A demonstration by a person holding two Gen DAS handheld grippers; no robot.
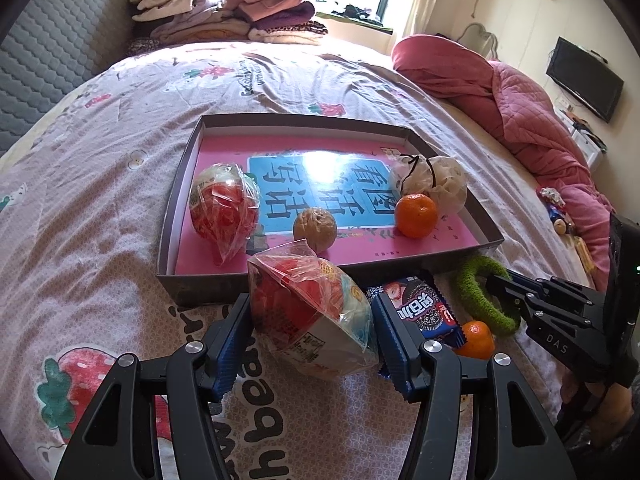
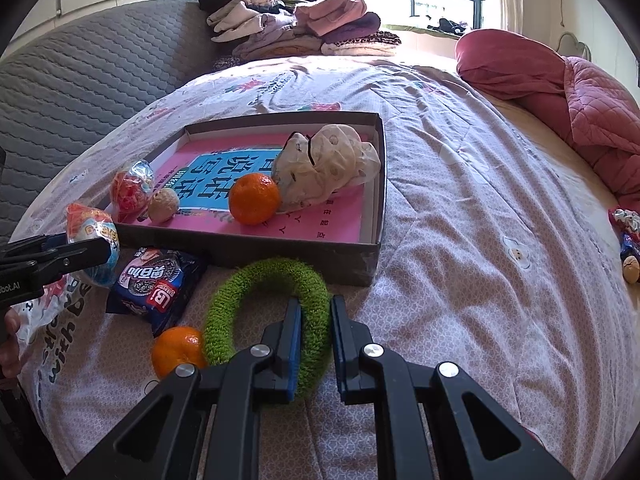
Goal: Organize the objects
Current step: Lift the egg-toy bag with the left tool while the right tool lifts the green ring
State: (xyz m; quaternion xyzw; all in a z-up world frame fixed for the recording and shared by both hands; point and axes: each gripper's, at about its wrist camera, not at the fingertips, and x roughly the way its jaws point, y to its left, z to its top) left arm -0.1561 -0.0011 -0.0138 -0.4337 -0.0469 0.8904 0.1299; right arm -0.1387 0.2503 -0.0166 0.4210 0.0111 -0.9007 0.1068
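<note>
Your left gripper (image 1: 312,326) has its blue pads pressed on either side of a plastic-wrapped egg toy (image 1: 310,314), jaws about half spread around it. The egg sits just in front of the shallow box (image 1: 192,292) near its front wall, over the strawberry-print bedsheet (image 1: 100,208); whether it rests on the sheet or is lifted clear you cannot tell from either view.

Your right gripper (image 2: 314,338) is pinched nearly closed on the near side of the green fuzzy ring (image 2: 264,312), whose far side lies against the box's front wall. The ring's fuzz hides the inner pad faces (so the contact itself is not visible).

Between your two grippers lies a blue cookie packet (image 2: 158,284), its near end partly covered by your left finger in the left view. A small orange (image 2: 178,350) touches the ring's left edge, half hidden behind your gripper frames.

Inside the box, on a pink and blue booklet (image 1: 320,184), sit a second wrapped egg toy (image 1: 224,212) at the left, a walnut (image 1: 314,229) in the middle, another orange (image 1: 415,215), and a cream drawstring pouch (image 1: 436,182) touching that orange at the right corner. Glare washes out part of the booklet's print.

Farther off, a red quilt (image 1: 520,104) is bunched at the right. Small items (image 2: 628,240) at the bed's right edge are cut off and too small to identify. Folded clothes (image 1: 224,12) are stacked at the far end of the bed.
</note>
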